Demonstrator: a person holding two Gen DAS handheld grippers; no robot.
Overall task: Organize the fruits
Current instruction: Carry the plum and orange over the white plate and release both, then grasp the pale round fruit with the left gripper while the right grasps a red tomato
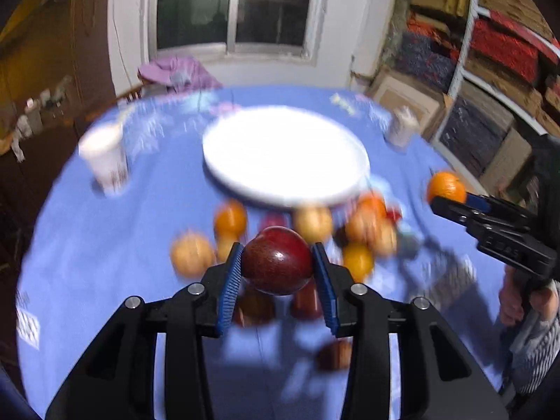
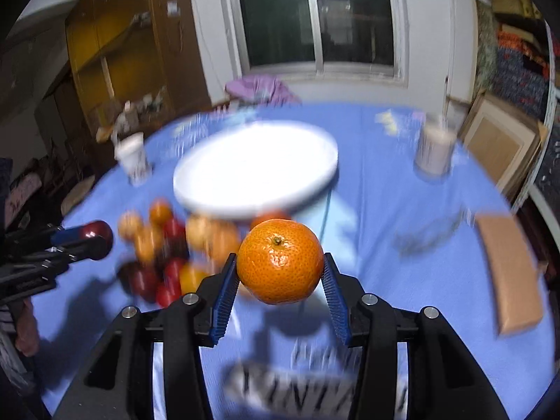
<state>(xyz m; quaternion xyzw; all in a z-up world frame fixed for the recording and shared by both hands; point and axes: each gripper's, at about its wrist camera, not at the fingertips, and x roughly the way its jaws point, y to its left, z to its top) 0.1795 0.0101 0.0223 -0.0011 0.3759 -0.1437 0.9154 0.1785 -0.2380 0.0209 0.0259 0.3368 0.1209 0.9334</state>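
Observation:
My left gripper [image 1: 278, 262] is shut on a dark red apple [image 1: 277, 260] and holds it above the blue tablecloth. My right gripper [image 2: 280, 269] is shut on an orange mandarin [image 2: 280, 260], also lifted. A large white plate [image 1: 285, 155] stands beyond both; it also shows in the right wrist view [image 2: 255, 171]. A blurred pile of oranges, yellow fruits and red apples [image 1: 364, 231] lies in front of the plate, and shows at the left in the right wrist view [image 2: 175, 245]. The right gripper with its mandarin [image 1: 446, 185] shows at the right of the left wrist view.
A white paper cup [image 1: 105, 157] stands left of the plate and another cup [image 1: 402, 127] at the back right. A brown flat box [image 2: 511, 273] lies at the table's right edge. A dark object [image 2: 427, 234] lies on the cloth. Shelves of boxes [image 1: 497, 52] stand at the right.

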